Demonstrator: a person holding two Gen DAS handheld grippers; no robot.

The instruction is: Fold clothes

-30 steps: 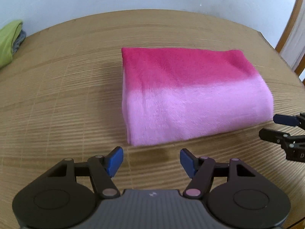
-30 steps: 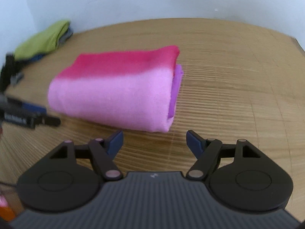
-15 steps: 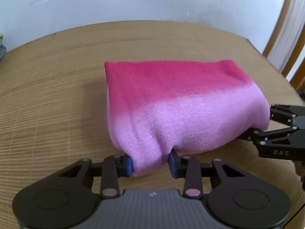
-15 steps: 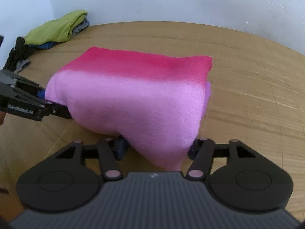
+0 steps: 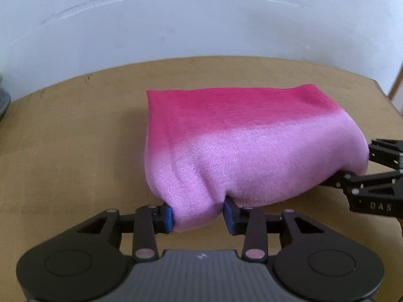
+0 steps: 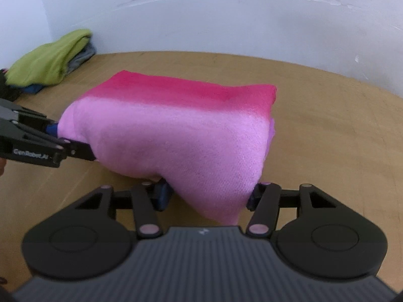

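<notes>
While both grippers clamp it, the folded pink towel [image 5: 241, 146] sags over the wooden table [image 5: 75, 138].
Left gripper [image 5: 198, 216] pinches one near corner, jaws opening slightly; right gripper [image 6: 209, 196] pinches the other (green clothes [image 6: 47, 60] lie behind).

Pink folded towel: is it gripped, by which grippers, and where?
Both. Left gripper pinches the pink folded towel at its near-left corner, jaws opening slightly; right gripper at the near-right.

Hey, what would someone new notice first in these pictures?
The folded pink towel in the middle of the wooden table, gripped at its near corners by both grippers: left and right; the left's jaws are opening slightly. Next, a green cloth pile at the table's far left, by the wall.
</notes>
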